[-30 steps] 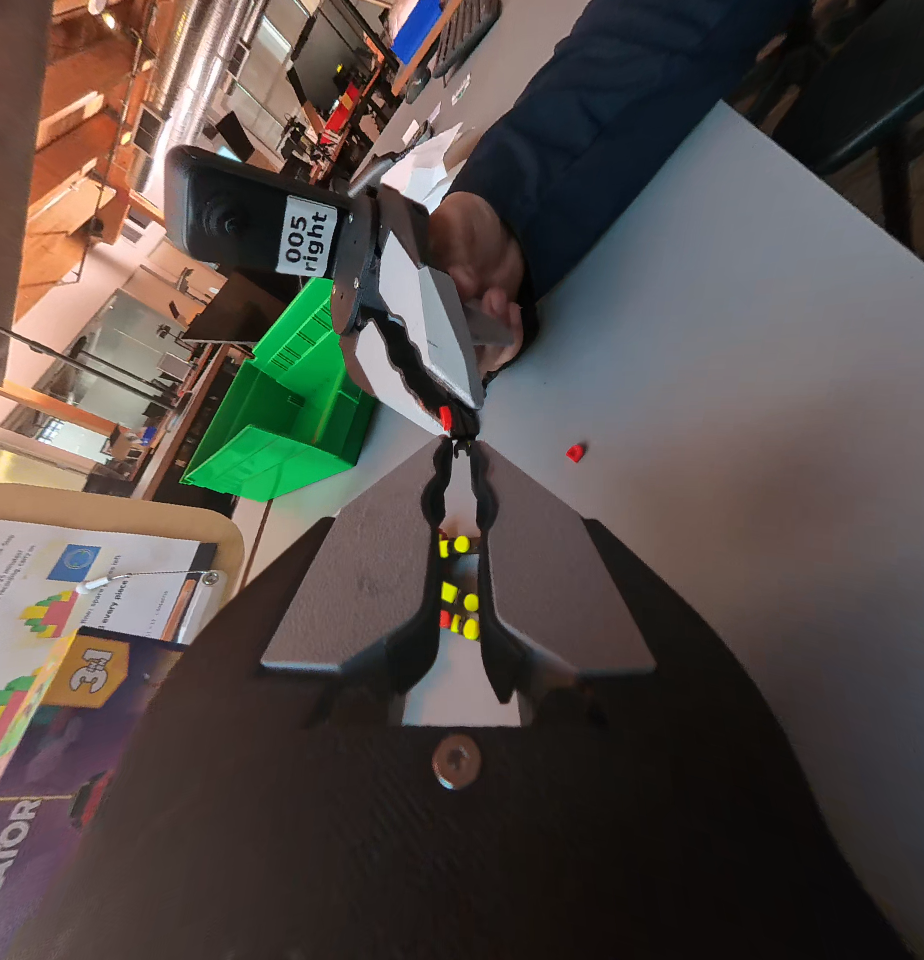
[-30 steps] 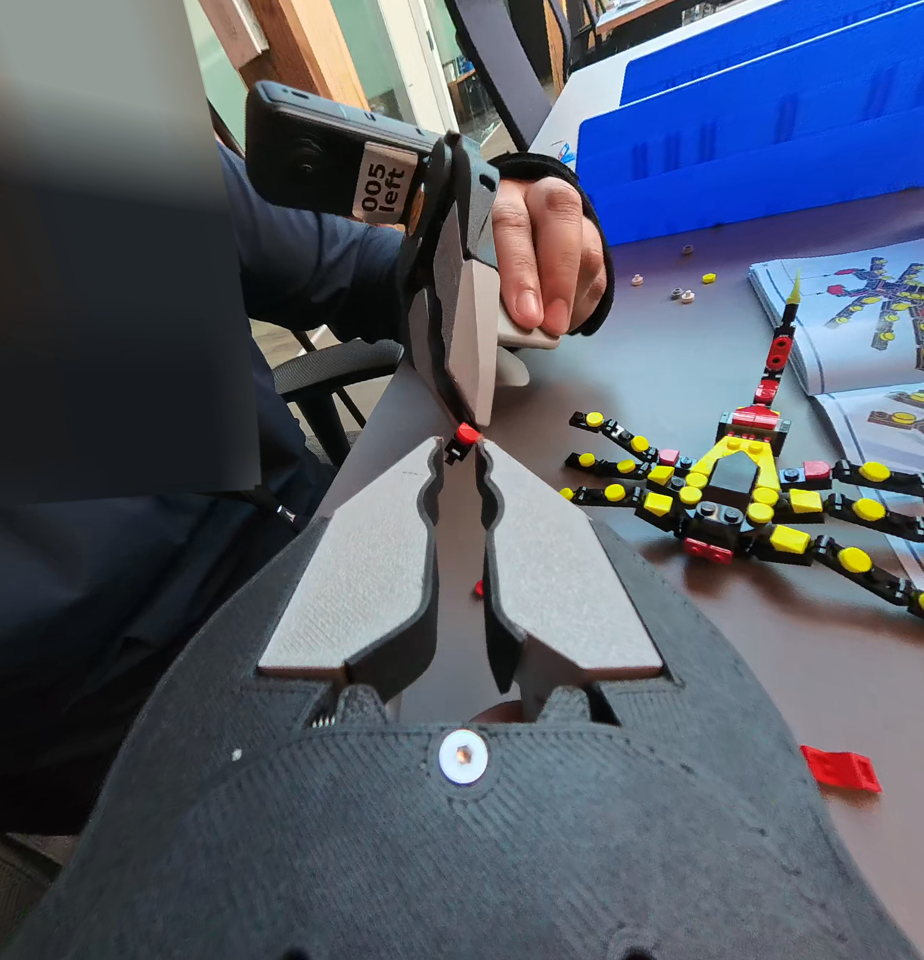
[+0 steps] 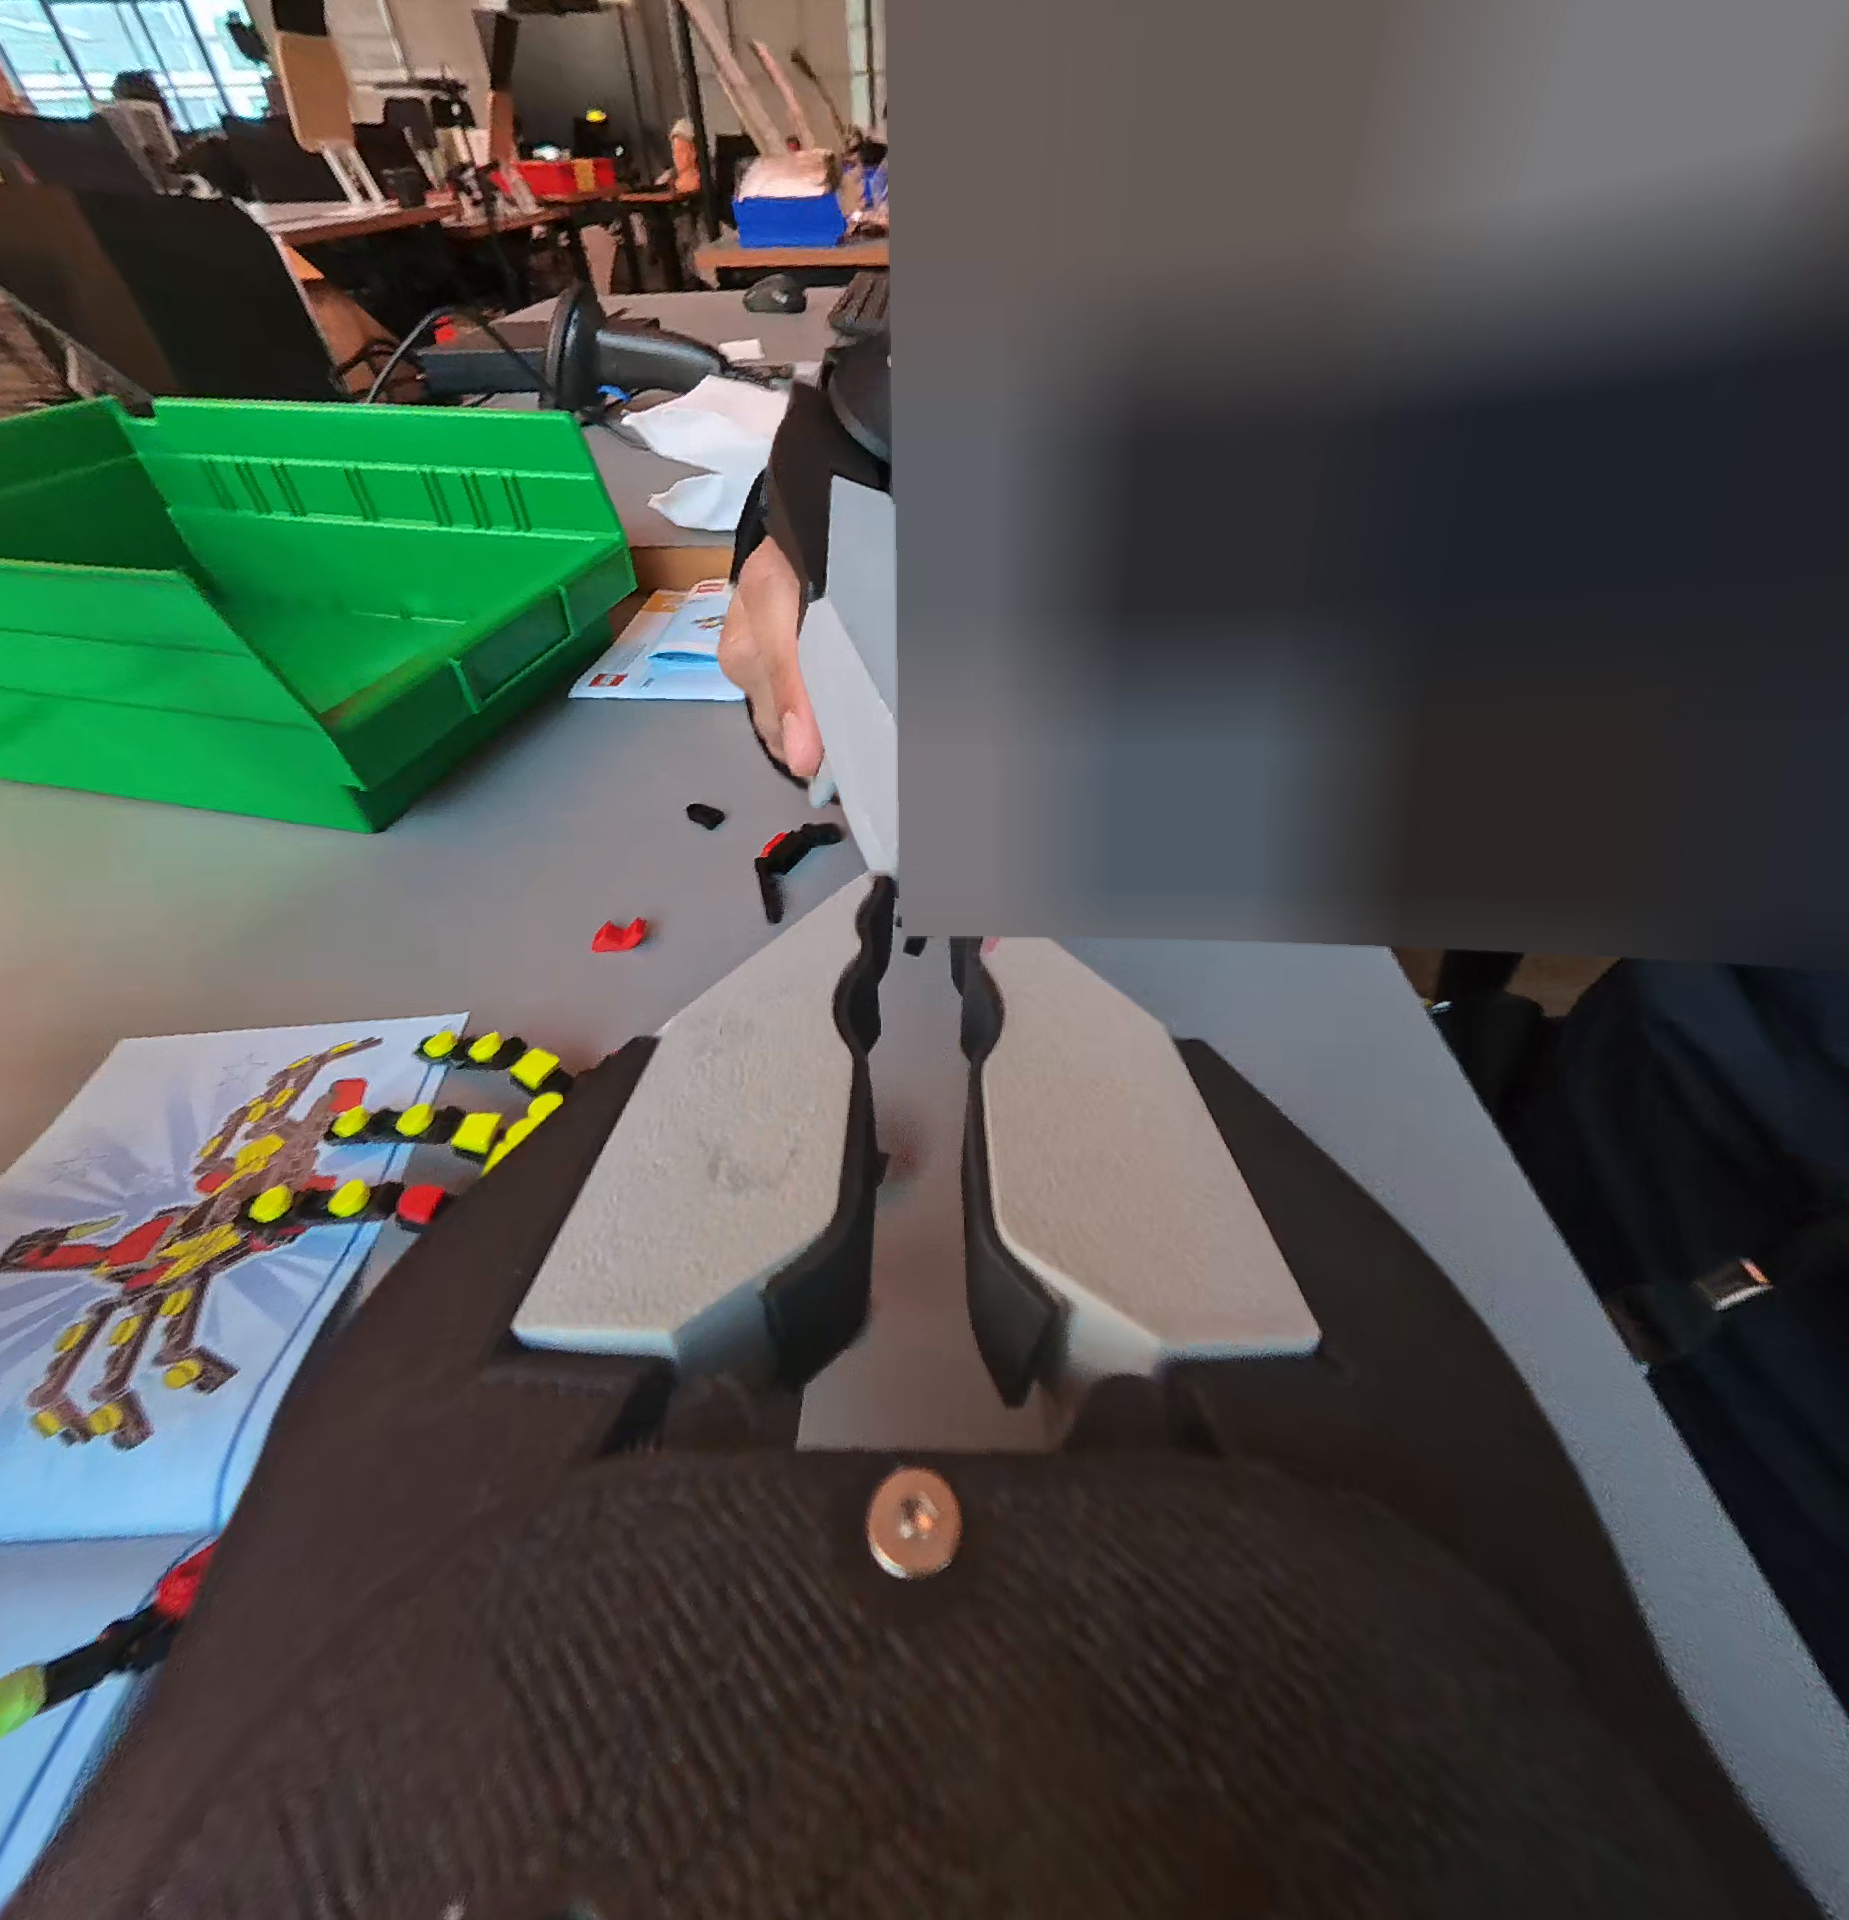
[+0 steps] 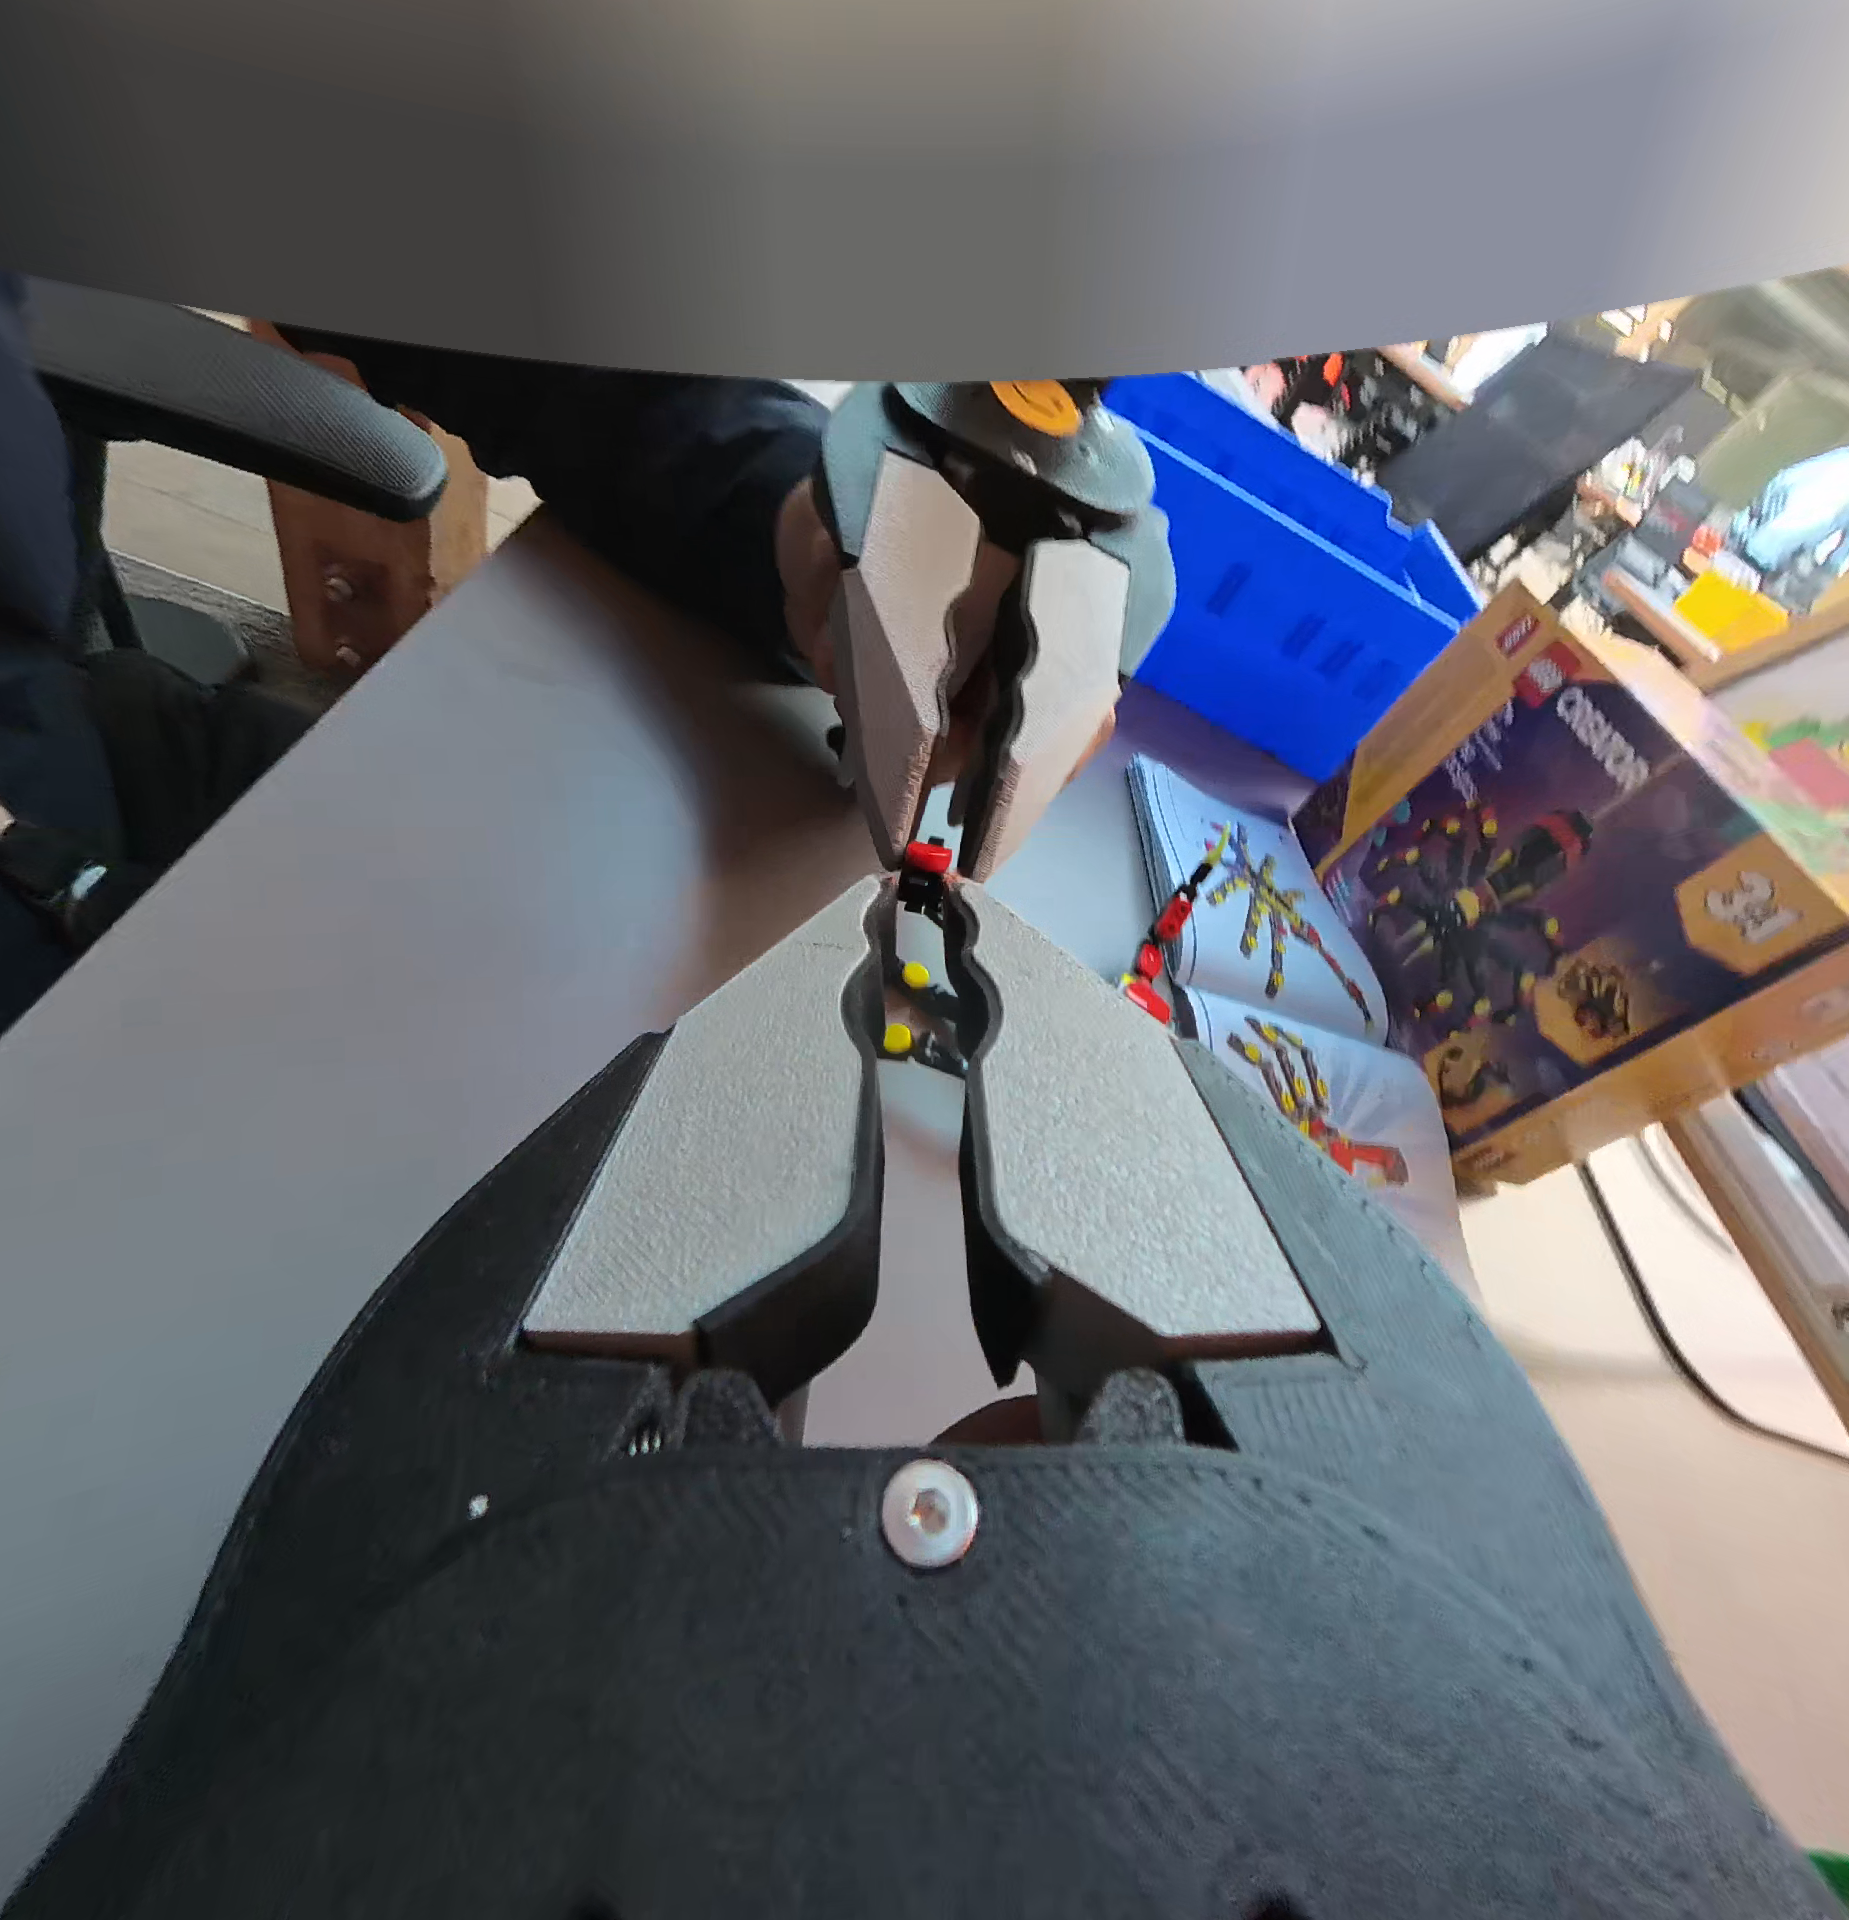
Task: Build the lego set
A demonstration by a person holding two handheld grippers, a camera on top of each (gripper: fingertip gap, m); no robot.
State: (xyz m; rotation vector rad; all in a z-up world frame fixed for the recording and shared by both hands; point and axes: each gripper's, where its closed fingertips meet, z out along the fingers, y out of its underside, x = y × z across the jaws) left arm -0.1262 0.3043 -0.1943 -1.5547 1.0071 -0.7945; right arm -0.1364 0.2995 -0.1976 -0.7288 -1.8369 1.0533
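Above the table: both grippers meet tip to tip, a tiny sub-assembly caught between them, clear of the grey table.
Right gripper: jaws narrow, pinching a small black piece at the very tips.
Left gripper: seen opposite in the right wrist view, its tips sit on a small red piece that tops the black one; whether it clamps it or only touches, I cannot tell.
Left wrist view: own tips run up under a blur patch, so the grip is hidden there.
Main model: black-and-yellow legged build lying on the instruction booklet, to the left of the left gripper.
Loose parts: a red piece and a black-and-red jointed bit lie on the table near the green bin.
Step in hand: probably pressing red onto black.
Doing it well: keep the two pieces square, push straight along the stud axis, hold the black piece firmly so it does not twist out.
Risk: such a small pinch can slip and fling the part.
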